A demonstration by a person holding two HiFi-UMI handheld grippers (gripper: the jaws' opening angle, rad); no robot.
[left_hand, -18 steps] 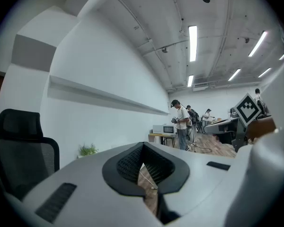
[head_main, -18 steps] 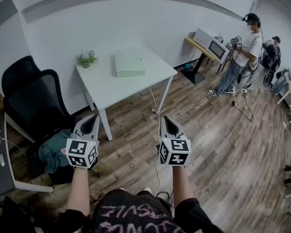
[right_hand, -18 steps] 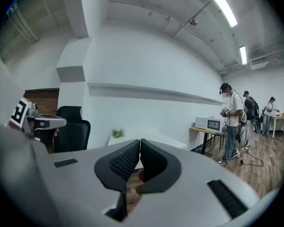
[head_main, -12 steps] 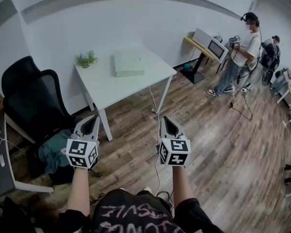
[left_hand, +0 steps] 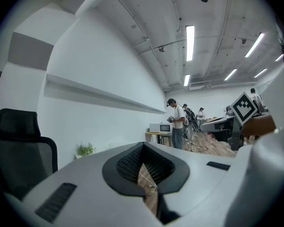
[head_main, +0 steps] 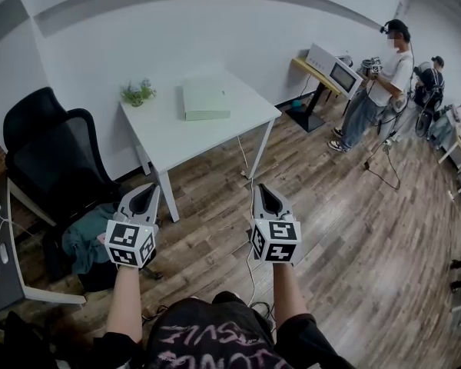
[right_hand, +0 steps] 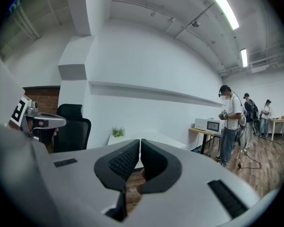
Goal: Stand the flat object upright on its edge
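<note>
Open floor — white table beyond

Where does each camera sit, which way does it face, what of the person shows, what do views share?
Head view: on the person's head, facing forward and steeply down at floor and white table; shows forearms, left gripper, right gripper.
Left gripper view: on left gripper, level along its shut fingers toward the wall; right gripper at right.
Right gripper view: on right gripper, along its shut fingers toward the table; left gripper at left.
Shared: all show the plant, black chair, standing person.
</note>
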